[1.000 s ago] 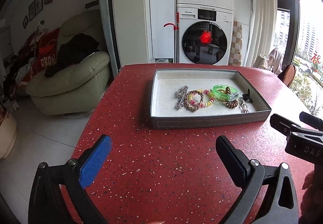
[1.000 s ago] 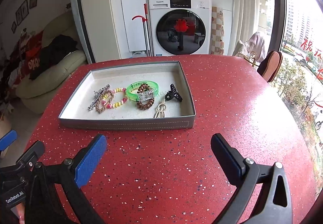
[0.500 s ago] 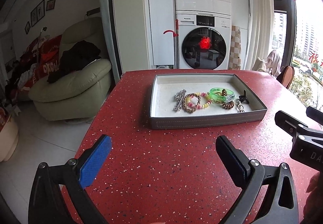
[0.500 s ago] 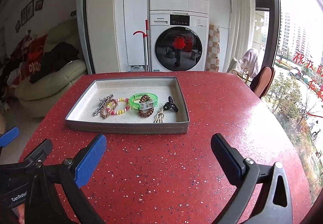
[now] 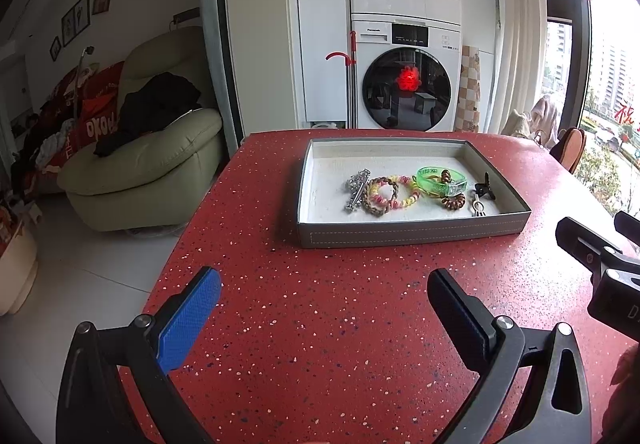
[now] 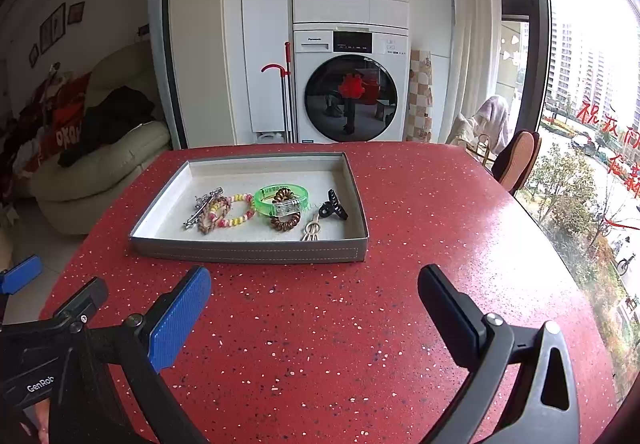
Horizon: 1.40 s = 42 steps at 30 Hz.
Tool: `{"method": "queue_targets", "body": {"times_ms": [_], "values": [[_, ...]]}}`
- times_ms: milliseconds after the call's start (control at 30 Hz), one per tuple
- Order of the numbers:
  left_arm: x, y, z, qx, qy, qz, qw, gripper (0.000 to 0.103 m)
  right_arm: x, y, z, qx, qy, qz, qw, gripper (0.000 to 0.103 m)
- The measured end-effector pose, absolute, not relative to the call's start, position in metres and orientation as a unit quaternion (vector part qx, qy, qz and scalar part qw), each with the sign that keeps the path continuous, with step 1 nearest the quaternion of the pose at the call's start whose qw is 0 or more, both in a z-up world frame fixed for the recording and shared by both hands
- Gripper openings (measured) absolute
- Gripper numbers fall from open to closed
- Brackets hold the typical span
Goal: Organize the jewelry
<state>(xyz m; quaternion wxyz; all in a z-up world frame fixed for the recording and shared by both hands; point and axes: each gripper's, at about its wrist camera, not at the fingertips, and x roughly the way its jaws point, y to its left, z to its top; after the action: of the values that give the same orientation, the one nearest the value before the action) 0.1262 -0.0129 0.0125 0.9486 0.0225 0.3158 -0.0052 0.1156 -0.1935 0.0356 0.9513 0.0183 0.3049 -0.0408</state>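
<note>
Both tools hang well back from the grey tray (image 6: 256, 254) on the red bench (image 6: 360, 324), the left tool (image 5: 324, 308) and right tool (image 6: 314, 298) each spread wide and holding nothing; judging by this, the pieces look already gathered, so any next reach should come in low over the near wall; inside lie one silver brooch (image 6: 202, 204), one braided bracelet (image 6: 214, 214), one beaded bracelet (image 6: 240, 210), one green bangle (image 6: 282, 200), one brown coil tie (image 6: 285, 222), one black claw clip (image 6: 332, 206), one pale hairpin (image 6: 311, 230).

Each black tool (image 5: 324, 304) has one blue-faced finger (image 5: 188, 320)
</note>
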Motion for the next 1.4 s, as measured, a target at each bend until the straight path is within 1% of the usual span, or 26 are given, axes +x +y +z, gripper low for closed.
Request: {"method": "queue_targets", "body": {"times_ms": [1400], "values": [[0.1268,-0.0162,0.0155,0.021,0.317,-0.007,0.948,0.103,0.1155,-0.1902,0.0396,0.016,0.305,-0.034,0.951,0.103]]}}
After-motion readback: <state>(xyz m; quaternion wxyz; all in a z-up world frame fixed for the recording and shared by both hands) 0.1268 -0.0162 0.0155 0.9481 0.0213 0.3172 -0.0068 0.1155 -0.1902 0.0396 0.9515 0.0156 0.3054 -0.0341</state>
